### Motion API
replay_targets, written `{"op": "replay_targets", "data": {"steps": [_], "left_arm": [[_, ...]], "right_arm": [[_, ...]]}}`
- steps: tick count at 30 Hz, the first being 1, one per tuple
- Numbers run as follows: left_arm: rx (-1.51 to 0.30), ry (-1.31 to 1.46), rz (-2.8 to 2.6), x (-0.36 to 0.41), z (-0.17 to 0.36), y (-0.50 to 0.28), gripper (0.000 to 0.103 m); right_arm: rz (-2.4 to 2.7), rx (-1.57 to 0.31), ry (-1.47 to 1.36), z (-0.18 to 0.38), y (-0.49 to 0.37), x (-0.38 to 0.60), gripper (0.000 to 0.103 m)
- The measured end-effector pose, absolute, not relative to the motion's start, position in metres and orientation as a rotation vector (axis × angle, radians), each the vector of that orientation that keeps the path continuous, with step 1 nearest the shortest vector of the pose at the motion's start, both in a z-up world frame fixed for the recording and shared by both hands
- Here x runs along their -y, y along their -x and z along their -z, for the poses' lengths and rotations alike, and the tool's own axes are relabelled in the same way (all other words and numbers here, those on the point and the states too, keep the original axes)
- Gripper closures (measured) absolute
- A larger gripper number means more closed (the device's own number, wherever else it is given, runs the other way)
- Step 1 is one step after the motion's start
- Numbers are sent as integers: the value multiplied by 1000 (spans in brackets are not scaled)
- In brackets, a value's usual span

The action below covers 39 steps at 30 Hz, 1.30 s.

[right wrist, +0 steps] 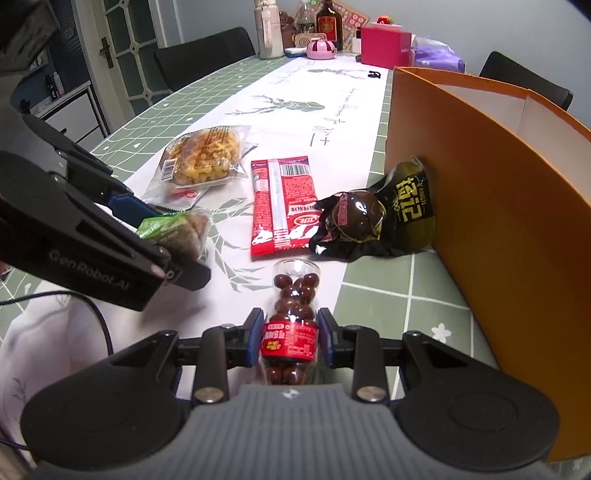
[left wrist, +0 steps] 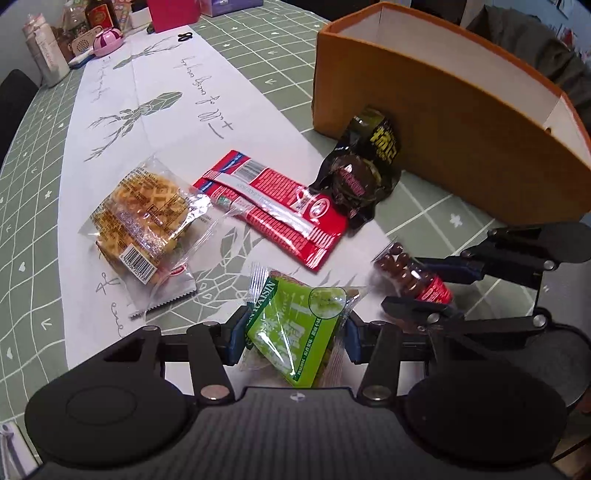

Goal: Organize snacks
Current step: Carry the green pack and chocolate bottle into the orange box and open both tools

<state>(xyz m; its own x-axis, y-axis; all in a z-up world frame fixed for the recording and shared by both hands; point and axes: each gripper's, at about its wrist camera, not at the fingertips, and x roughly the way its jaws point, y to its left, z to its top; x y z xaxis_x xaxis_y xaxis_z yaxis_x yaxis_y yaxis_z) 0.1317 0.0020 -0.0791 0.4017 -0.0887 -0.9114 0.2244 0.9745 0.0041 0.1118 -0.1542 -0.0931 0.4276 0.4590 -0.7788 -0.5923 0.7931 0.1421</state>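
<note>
Beside the orange box (right wrist: 480,206), we had our right hand-held gripper (right wrist: 291,338) pinching the chocolate-ball bottle (right wrist: 291,314) crosswise, our left hand-held gripper (left wrist: 293,332) clamping the raisin packet (left wrist: 299,332).

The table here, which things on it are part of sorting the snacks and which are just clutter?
Part of the job:
green raisin packet, in the left gripper
chocolate ball bottle, in the right gripper
waffle pack
red wafer packet
black snack pouches
orange box

Just lying about:
pink box
brown bottle
scissors
</note>
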Motion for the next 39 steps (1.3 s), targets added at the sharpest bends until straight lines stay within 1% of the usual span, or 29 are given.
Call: {"op": "replay_targets", "data": {"steps": [4,10,17,21,30,35,39], "left_arm": [[-1135,-94,215,6,62,-133,45],[-1119,-73,263,26,38,-141,45],[-1125,-89,306,46,9,-163,45],[-1112,-125,318,58,-11,-185,45],[-1127,-259,334,104,-34,-246,45],[-1121,-280,353,129,-34,-280,45],[-1131,-275,363,144,-22,-302,45]], "right_arm": [[-690,-908,171,71,-112,161,73],[-710,-876,287,31,-115,176,73],[-724,-891,333,-20,-139,203,73],[-680,-905,363,-38,-161,221,73],[-564,-995,394,-38,-220,254,74],[-513,-1030,417,-26,-246,266,74],[-477,-1059,400,-13,-266,274,74]]}}
